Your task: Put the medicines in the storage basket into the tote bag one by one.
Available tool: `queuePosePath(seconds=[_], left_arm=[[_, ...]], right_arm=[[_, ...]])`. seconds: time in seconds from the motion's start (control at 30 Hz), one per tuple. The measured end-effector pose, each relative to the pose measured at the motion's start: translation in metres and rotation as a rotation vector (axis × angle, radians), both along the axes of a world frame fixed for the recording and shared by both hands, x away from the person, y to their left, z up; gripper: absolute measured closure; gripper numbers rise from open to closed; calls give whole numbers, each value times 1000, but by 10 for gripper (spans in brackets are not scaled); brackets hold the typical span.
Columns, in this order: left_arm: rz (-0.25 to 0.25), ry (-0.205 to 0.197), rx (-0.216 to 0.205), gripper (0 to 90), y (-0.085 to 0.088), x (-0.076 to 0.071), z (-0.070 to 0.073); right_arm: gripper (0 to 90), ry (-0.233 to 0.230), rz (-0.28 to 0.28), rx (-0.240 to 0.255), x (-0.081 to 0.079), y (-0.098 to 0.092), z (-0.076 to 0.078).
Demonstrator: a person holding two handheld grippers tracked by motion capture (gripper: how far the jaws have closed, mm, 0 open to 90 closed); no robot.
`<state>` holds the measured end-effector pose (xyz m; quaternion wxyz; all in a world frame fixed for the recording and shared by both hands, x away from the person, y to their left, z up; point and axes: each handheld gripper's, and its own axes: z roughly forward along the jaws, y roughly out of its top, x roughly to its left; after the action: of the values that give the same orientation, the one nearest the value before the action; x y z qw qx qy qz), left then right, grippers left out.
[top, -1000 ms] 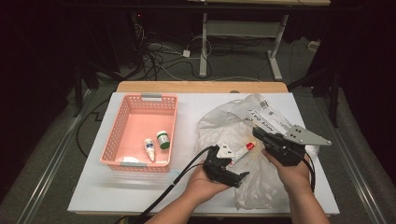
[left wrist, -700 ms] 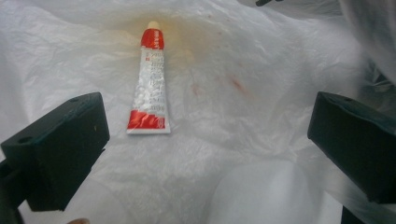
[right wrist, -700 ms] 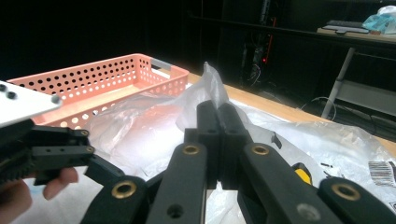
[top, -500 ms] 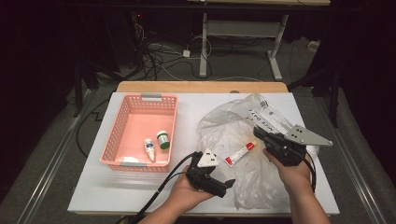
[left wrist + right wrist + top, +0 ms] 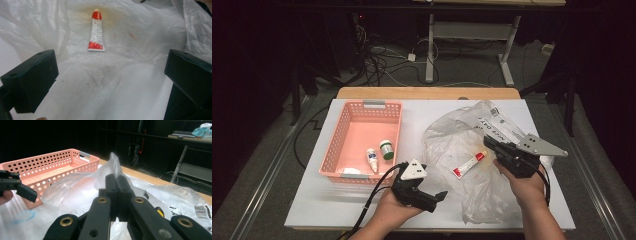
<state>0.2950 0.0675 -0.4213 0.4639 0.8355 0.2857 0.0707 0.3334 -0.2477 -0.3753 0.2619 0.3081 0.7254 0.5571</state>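
A clear plastic bag lies crumpled on the white table, right of centre. Inside it rests a small white tube with red ends, also seen ahead of my left gripper's jaws. My right gripper is shut on a raised fold of the bag, its jaws pressed together. My left gripper is near the table's front edge, left of the bag and pointing toward it. Its jaws stand wide open over the bag's near edge, with nothing between them.
A pink perforated basket sits at the left with a small white dropper bottle and a green-capped jar inside. Its side wall stands beyond the bag. Cables trail off the front edge.
My left gripper has drawn back from the bag, leftward and toward the front edge. The tube lies where it was. The right gripper keeps its hold on the bag.
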Motion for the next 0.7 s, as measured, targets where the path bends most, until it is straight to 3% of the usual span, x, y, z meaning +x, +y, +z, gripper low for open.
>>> queuePosePath(seconds=[0.3,0.7], left_arm=[[38,10,-4,0,28,0,12],[153,-10,10,0,66,13,16]], right_arm=[[900,1,-4,7,-1,-2,1],[900,-3,-6,13,-2,-4,2]])
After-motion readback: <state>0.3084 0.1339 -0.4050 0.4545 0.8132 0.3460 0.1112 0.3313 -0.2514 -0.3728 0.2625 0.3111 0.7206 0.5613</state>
